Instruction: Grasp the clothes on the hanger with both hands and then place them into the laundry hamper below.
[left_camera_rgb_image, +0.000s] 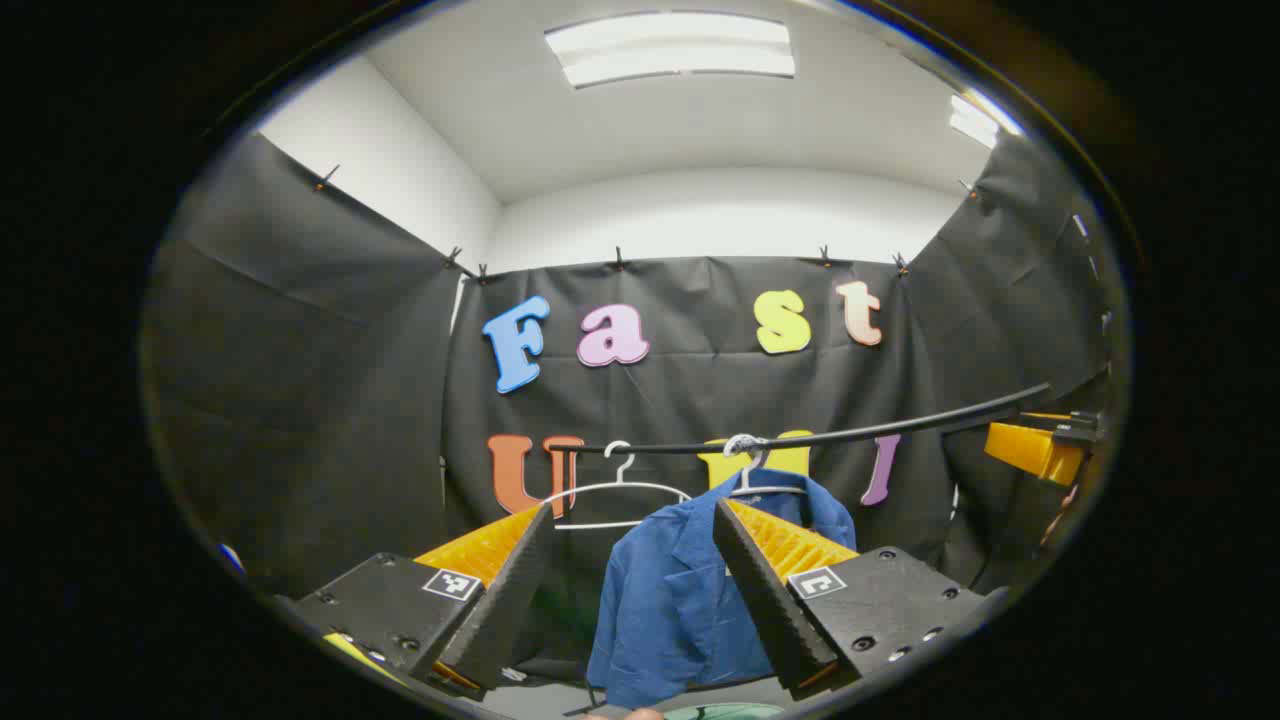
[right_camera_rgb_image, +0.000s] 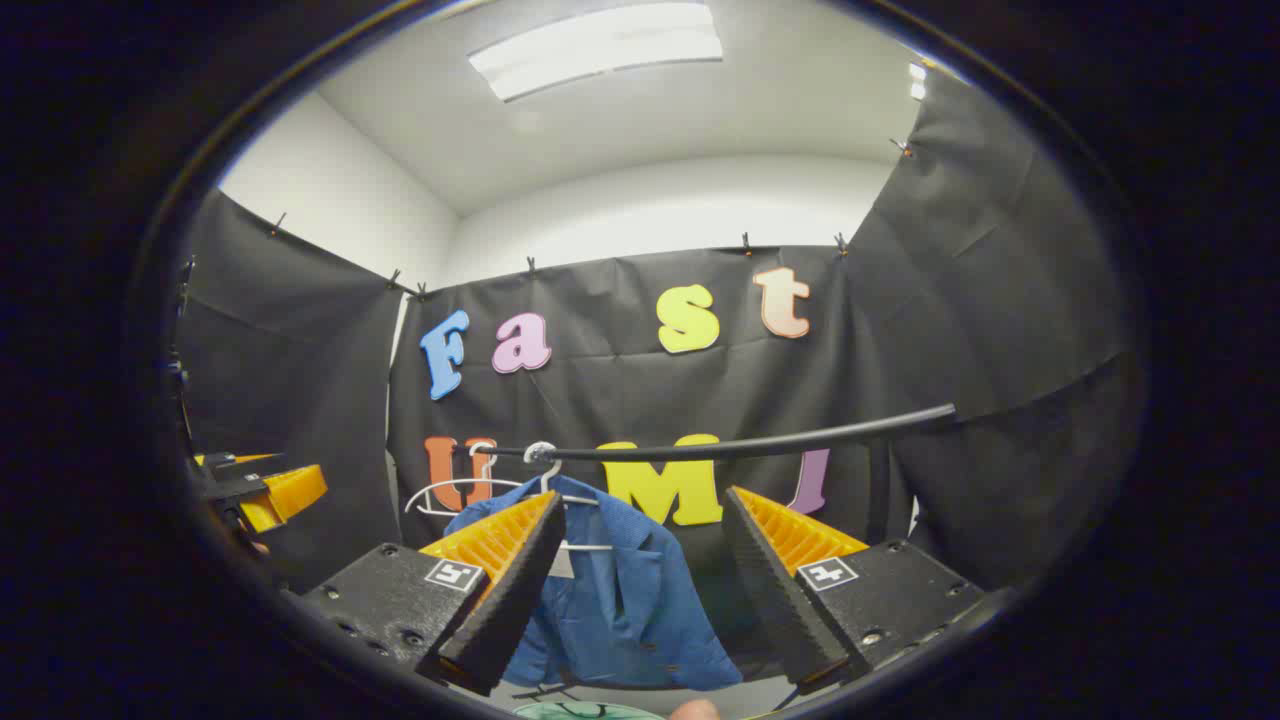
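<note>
A blue jacket (left_camera_rgb_image: 680, 600) hangs on a white hanger (left_camera_rgb_image: 745, 470) from a black rail (left_camera_rgb_image: 850, 432). In the left gripper view, my left gripper (left_camera_rgb_image: 630, 590) stands open some way in front of it, with nothing between its fingers. The right gripper view has the same jacket (right_camera_rgb_image: 625, 610) under the rail (right_camera_rgb_image: 750, 445), and my right gripper (right_camera_rgb_image: 640, 590) is open and short of it too. The other gripper shows at the edge of each view (left_camera_rgb_image: 1035, 450) (right_camera_rgb_image: 265, 495). A pale green rim, perhaps the hamper (right_camera_rgb_image: 580, 711), peeks in at the bottom.
An empty white hanger (left_camera_rgb_image: 620, 490) hangs on the rail left of the jacket; it is also in the right gripper view (right_camera_rgb_image: 455, 490). Black cloth walls close the booth on three sides. A fingertip (right_camera_rgb_image: 695, 709) shows at the bottom edge.
</note>
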